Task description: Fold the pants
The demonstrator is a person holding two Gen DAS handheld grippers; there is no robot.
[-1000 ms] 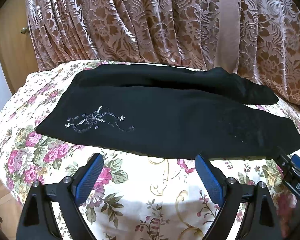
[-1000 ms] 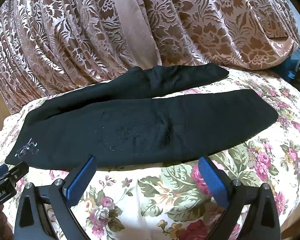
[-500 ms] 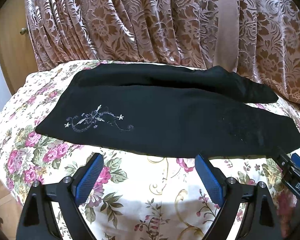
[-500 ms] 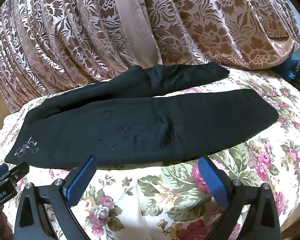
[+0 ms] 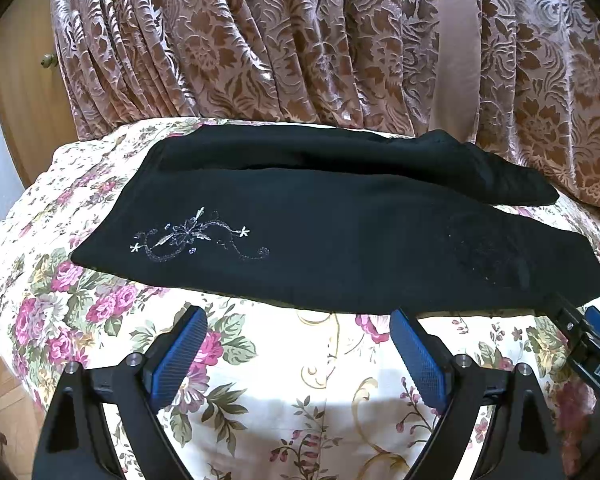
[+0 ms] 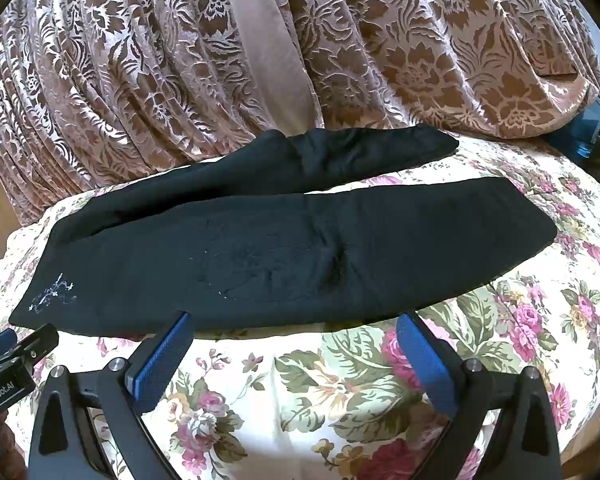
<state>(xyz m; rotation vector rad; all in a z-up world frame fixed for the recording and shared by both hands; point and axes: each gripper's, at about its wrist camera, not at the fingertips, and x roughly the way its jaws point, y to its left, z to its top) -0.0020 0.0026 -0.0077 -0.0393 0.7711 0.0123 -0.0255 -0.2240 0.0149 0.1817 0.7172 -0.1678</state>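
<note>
Black pants [image 5: 332, 236] lie spread lengthwise on a floral bedspread [image 5: 300, 380], with silver flower embroidery [image 5: 196, 236] near the left end. The two legs part toward the right, as the right wrist view [image 6: 300, 252] shows. My left gripper [image 5: 298, 320] is open and empty, just short of the pants' near edge. My right gripper [image 6: 294, 322] is open and empty, its fingertips at the near edge of the near leg. Each gripper shows at the edge of the other's view.
A brown patterned curtain [image 5: 300, 40] hangs right behind the bed, touching the far leg. A wooden cabinet [image 5: 24, 100] stands at the far left. A dark blue object [image 6: 588, 128] sits at the far right by the bed's edge.
Both grippers have crept slightly forward toward the pants' near edge. The pants have not moved.
</note>
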